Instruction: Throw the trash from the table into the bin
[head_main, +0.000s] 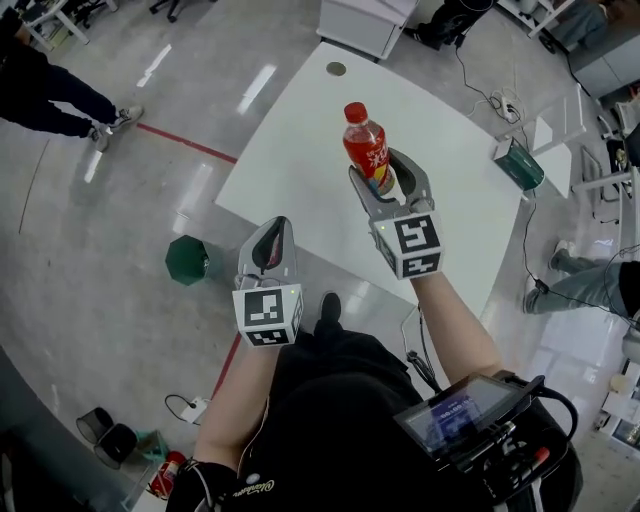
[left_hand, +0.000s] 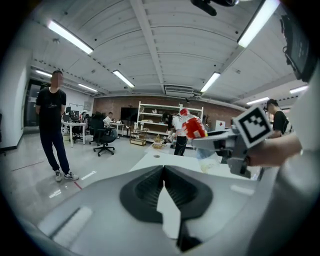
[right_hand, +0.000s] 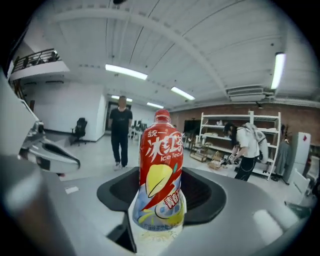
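Observation:
A plastic ice tea bottle (head_main: 366, 148) with a red label and red cap stands upright between the jaws of my right gripper (head_main: 380, 170), which is shut on its lower half above the white table (head_main: 290, 150). In the right gripper view the bottle (right_hand: 160, 170) fills the middle. The left gripper view shows the bottle (left_hand: 192, 127) at the right, lifted off the table. My left gripper (head_main: 273, 228) hangs near the table's front edge, shut with nothing in it. A dark green bin (head_main: 187, 260) stands on the floor left of the table.
A green box (head_main: 518, 163) lies at the table's right edge. A cable hole (head_main: 336, 69) marks the far side. One person (head_main: 60, 100) stands at the upper left, another's legs (head_main: 580, 280) show at the right. A power strip and cables (head_main: 195, 408) lie on the floor.

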